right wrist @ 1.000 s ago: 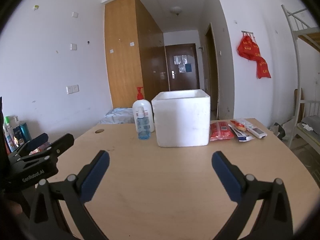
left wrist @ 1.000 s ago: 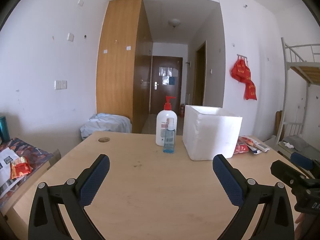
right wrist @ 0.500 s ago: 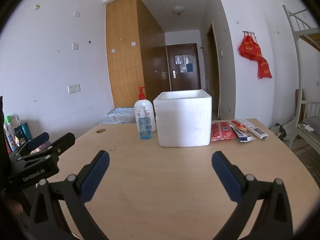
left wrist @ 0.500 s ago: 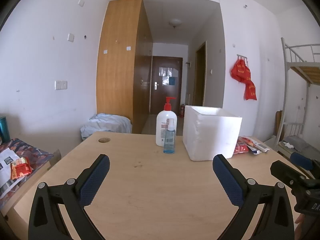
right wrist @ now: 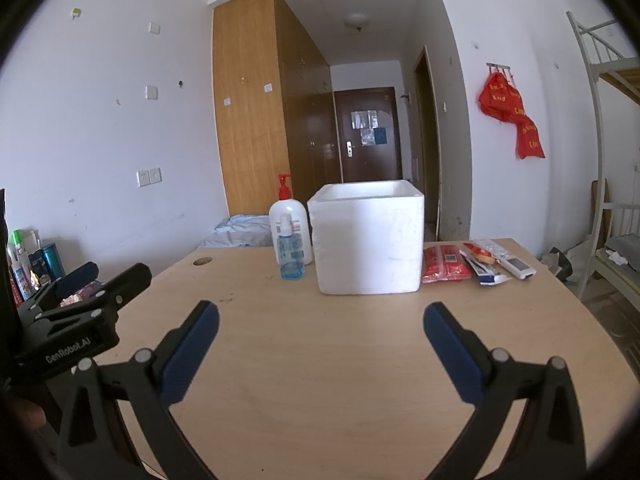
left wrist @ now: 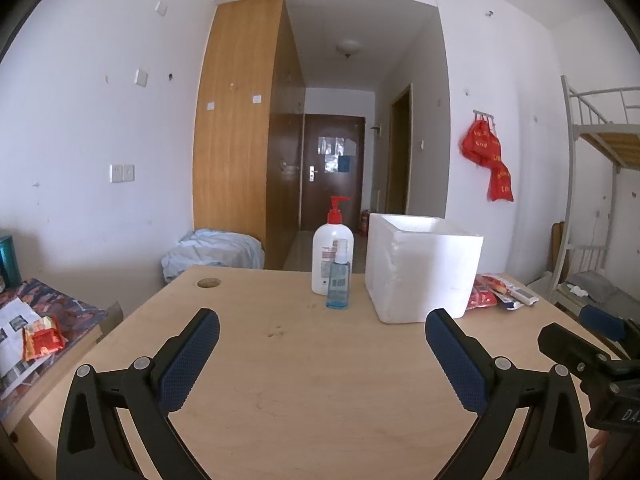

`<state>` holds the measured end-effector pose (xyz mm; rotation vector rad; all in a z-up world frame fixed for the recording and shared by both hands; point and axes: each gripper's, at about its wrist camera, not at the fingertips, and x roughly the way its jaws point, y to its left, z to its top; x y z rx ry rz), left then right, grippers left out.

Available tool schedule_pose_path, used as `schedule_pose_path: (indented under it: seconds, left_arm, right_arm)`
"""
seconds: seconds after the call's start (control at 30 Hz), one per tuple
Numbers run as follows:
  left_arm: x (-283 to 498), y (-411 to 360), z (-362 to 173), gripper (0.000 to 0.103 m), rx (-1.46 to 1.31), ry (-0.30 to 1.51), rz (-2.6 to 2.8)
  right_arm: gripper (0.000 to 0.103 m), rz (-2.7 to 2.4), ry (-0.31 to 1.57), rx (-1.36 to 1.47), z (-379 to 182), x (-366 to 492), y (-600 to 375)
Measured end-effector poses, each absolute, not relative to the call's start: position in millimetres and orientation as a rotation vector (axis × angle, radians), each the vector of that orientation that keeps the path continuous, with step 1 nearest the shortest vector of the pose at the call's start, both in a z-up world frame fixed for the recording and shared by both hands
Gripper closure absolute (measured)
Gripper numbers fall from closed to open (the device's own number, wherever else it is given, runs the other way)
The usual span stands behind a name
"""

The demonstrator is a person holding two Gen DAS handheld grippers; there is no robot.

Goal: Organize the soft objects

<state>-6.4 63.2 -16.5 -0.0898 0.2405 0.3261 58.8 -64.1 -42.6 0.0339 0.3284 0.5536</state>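
Observation:
A white foam box stands open-topped at the far middle of the wooden table. Right of it lie a red soft packet, a squeeze tube and a white remote. Left of the box stand a white pump bottle and a small blue spray bottle. My left gripper and right gripper hover open over the near table, nothing between their fingers. Each shows at the other view's edge.
A low side table at the left carries papers and a red snack packet. Bottles stand at its far end. A bunk bed frame rises at the right. A cable hole marks the table's far left.
The right wrist view has shifted slightly, with the box and bottles drifting a little right in it. The left view is nearly unchanged. Both grippers stay open.

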Motion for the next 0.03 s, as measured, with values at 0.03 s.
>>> schedule_pose_path:
  seconds: [0.03]
  left_arm:
    - [-6.3,63.2,-16.7,0.000,-0.089,0.243,0.320]
  right_arm:
    - [0.000,0.554,0.329,0.033,-42.3,58.5,-63.7]
